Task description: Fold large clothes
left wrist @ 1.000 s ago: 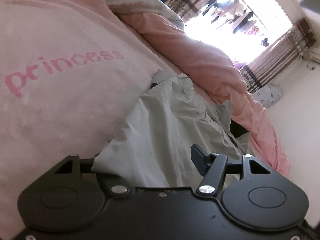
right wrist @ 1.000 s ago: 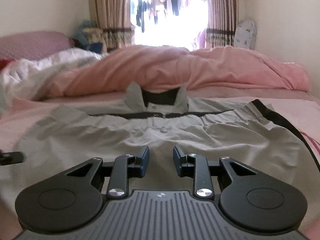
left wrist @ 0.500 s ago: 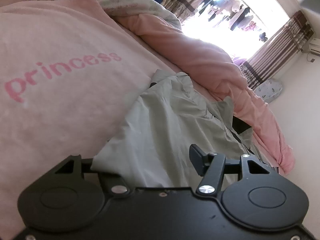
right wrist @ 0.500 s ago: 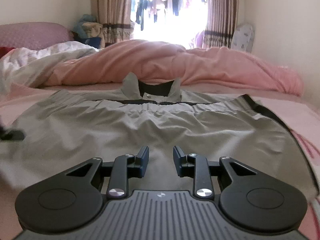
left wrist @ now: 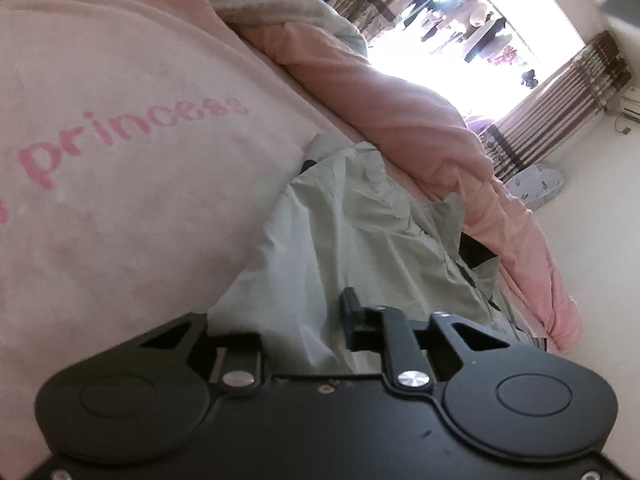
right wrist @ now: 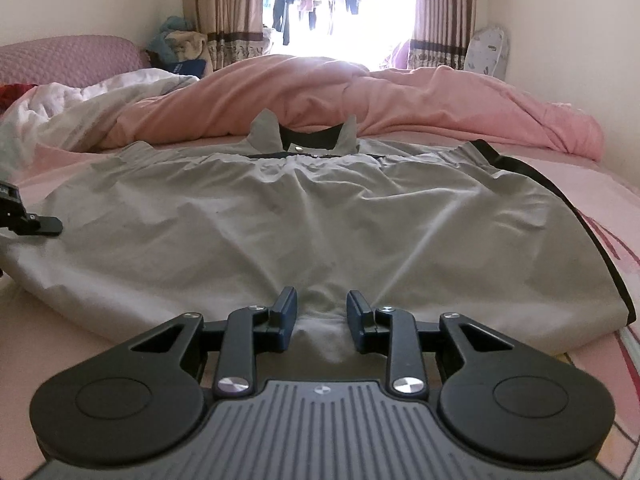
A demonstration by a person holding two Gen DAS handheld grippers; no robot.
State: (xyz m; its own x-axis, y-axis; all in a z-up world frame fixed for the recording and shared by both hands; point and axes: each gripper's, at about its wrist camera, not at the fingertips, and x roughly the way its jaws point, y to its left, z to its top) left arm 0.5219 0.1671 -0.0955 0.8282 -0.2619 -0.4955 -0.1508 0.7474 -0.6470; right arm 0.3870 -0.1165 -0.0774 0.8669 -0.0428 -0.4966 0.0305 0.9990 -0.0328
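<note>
Around us is a bedroom: a pink bed sheet [right wrist: 592, 196], a heaped pink duvet [right wrist: 360, 100], striped curtains [right wrist: 224, 12] beside a bright window. One grey jacket [right wrist: 320, 220] lies spread flat on the sheet, collar toward the duvet. Our left gripper [left wrist: 304, 328] has just been closing on the jacket's edge, cloth between its jaws. Our right gripper [right wrist: 322, 312] stands apart at the hem, fabric bunched between the fingers, unpinched.
</note>
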